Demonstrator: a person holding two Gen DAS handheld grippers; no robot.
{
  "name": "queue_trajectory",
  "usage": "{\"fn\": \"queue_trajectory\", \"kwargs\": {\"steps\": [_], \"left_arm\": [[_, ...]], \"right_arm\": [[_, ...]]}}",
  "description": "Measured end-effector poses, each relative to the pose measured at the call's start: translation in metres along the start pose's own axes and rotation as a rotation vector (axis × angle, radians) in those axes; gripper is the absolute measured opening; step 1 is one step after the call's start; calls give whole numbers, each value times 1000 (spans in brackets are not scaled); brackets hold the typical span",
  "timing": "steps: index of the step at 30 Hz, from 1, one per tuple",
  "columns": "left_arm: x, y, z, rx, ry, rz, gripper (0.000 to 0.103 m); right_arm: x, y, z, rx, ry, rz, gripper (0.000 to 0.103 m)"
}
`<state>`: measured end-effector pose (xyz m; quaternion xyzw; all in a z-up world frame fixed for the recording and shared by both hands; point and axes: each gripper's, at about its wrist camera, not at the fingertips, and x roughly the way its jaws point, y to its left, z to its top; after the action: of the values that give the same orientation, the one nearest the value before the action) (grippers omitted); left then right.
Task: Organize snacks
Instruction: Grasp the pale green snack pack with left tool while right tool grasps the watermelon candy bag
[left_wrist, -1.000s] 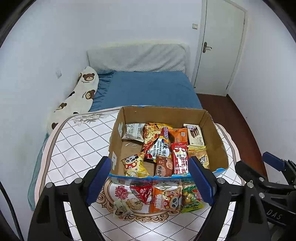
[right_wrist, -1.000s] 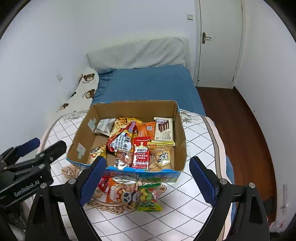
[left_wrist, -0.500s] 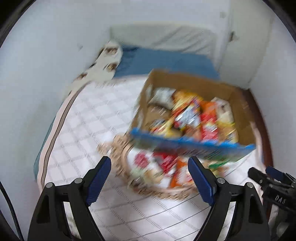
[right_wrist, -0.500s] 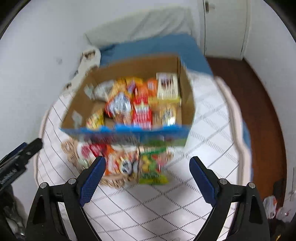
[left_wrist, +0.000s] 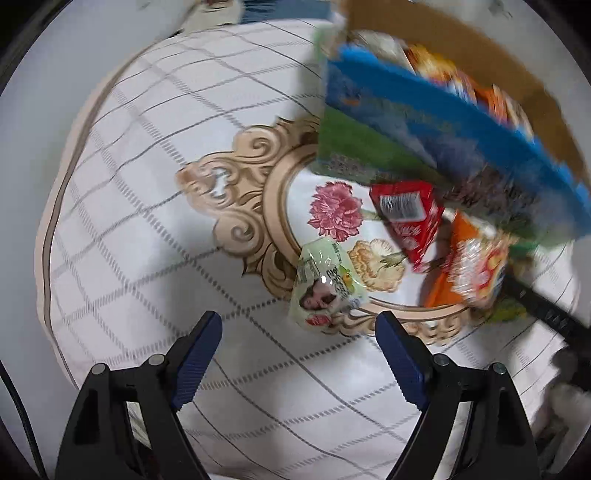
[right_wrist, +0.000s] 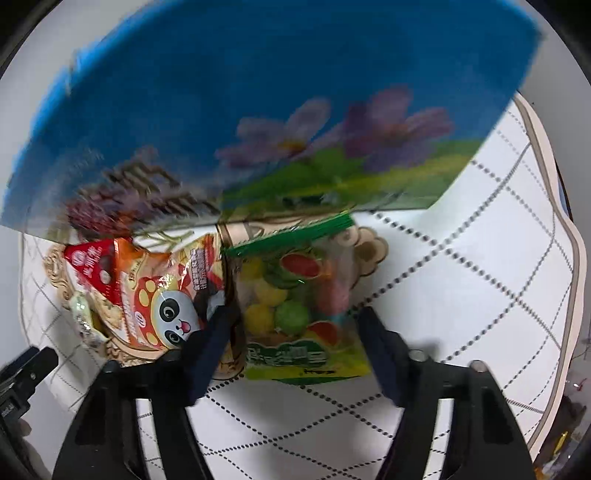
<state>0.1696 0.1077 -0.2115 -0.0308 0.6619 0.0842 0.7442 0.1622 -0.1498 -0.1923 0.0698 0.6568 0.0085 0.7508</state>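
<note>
- Cardboard box (left_wrist: 509, 92): stands on the bench at the far side of the loose packets; its near outer wall is printed blue with flowers and green grass. In the left wrist view the brown inner walls show, with several orange and yellow snack packets (left_wrist: 461, 81) inside. They are blurred; their count and kinds cannot be told.
- Bench (left_wrist: 147, 206): covered by a white cloth with a grey grid and a central beige scrollwork medallion with flowers.
- Loose snacks on the cloth, all outside the box and in front of its near wall:
- Pale green packet (left_wrist: 325, 284), lying on the medallion's rim, nearest the left tongs.
- Red packet (left_wrist: 406, 214), its far end just beside the foot of the box.
- Orange panda packet (right_wrist: 162, 291), beside the red one and partly overlapping it.
- Green fruit-candy bag (right_wrist: 295, 306), right of the panda packet, its top edge at the foot of the box.
- Left tongs (left_wrist: 297, 332): pointing down over the cloth, jaws wide apart, gripping nothing; the pale green packet lies just beyond the tips.
- Right tongs (right_wrist: 295, 328): pointing down, jaws closing, with the fruit-candy bag between them. The blur leaves pad contact undecided; the left-hand finger (right_wrist: 210, 347) overlaps the panda packet's edge.
</note>
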Motion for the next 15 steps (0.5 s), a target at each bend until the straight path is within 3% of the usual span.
{"fn": "queue_trajectory", "kwargs": {"steps": [3,6,10,12,14,15], "left_arm": [[22,-2,6,48,69,-15,85],[41,4,10,3,125,-99,85],[57,4,13,-19,142,-153,85],[62,2,14,-13,130,-152,77],[64,-1,14,0,114,-131,59],[65,-3,14,7,104,-121,55]], "right_arm": [[1,-1,-6,-1,2,-13,57],[0,-5,-18,8,27,-19,56],[0,-11,-46,32,85,3,56],[1,-13,-59,42,107,13,56],[2,-13,-70,42,113,9,56],[3,-13,-74,40,115,4,56]]}}
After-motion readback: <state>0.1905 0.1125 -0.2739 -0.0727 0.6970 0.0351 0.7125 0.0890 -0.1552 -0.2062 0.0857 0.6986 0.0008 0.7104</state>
